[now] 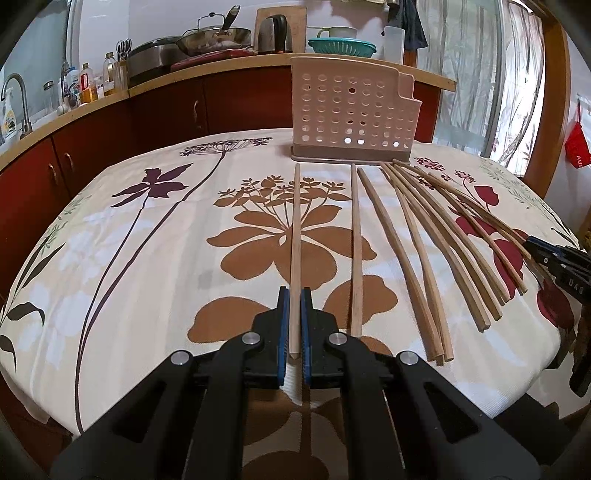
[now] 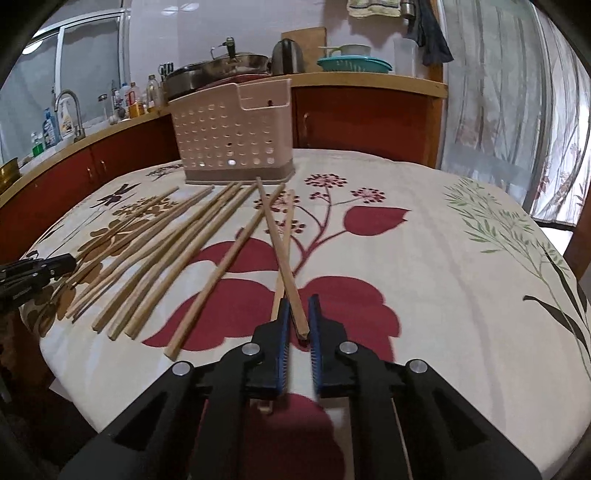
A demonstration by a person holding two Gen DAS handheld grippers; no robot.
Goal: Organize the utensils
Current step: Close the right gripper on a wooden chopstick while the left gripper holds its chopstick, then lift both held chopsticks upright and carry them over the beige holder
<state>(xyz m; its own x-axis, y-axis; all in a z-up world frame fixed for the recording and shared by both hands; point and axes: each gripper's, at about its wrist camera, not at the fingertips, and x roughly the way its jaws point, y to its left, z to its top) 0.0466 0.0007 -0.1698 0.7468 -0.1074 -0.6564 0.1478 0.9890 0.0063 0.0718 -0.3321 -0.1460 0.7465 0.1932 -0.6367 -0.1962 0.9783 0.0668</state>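
My left gripper [image 1: 294,295] is shut on the near end of a wooden chopstick [image 1: 295,229] that lies straight toward the pink perforated utensil holder [image 1: 347,110]. Several loose chopsticks [image 1: 424,243] fan out to its right, and my right gripper [image 1: 554,258] shows at their far right edge. In the right wrist view my right gripper [image 2: 298,301] is shut on the near end of a chopstick [image 2: 280,251]. A second chopstick [image 2: 289,210] crosses under it and runs beneath the left finger. The holder [image 2: 229,136] stands upright behind the loose chopsticks [image 2: 166,258]. My left gripper [image 2: 70,262] is at the left edge.
The table carries a floral cloth [image 1: 147,258], whose edge curves off close in front of both grippers. Behind it runs a red-cabinet counter [image 1: 166,99] with a tap, bottles, pans, a kettle [image 1: 273,33] and a teal colander. A curtained window [image 2: 517,110] is on the right.
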